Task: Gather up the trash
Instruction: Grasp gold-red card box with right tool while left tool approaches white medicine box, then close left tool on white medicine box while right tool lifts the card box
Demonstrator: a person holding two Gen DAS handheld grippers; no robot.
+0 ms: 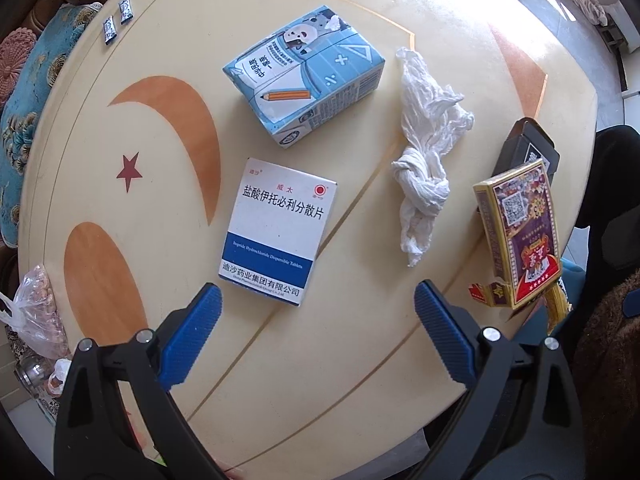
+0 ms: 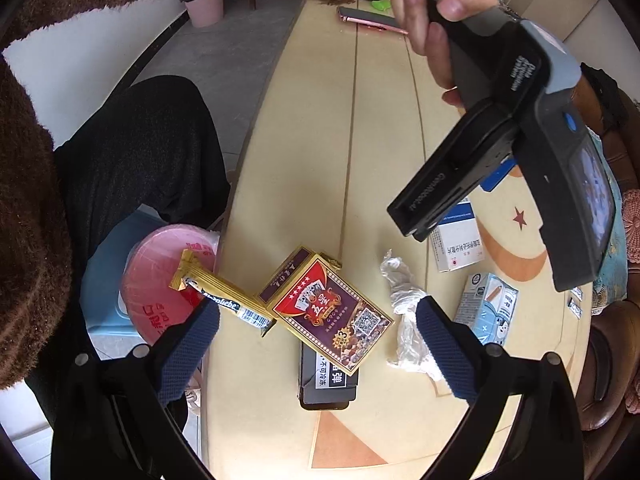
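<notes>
Cream desk with orange crescent inlays and a small red star. Far left edge: clear plastic bag of something pinkish, hanging just past the rim. Upper left: two small dark sachets side by side near the edge. Centre: blue-and-white cartoon carton lying on its side; just below it, apart, a flat white-and-blue medicine box with Chinese print. Right of both: crumpled white tissue, twisted into a knot, lying loose on the desk. Further right, at the desk edge: playing-card box, purple and red with gold border, resting partly on a black box; a gold stick sachet pokes out beneath the card box, over the rim. Left claw spread wide, blue ribbed pads hovering above the desk, nothing between them, nearest the medicine box. Right wrist view, left to right: pink bin on the floor beside the desk, the gold stick sachet jutting out over it, the card box atop the black box, the tissue, then the two cartons. Right claw likewise spread wide, empty, poised over the card box. Upper right of that view: the person's left hand grips the other tool's handle.
</notes>
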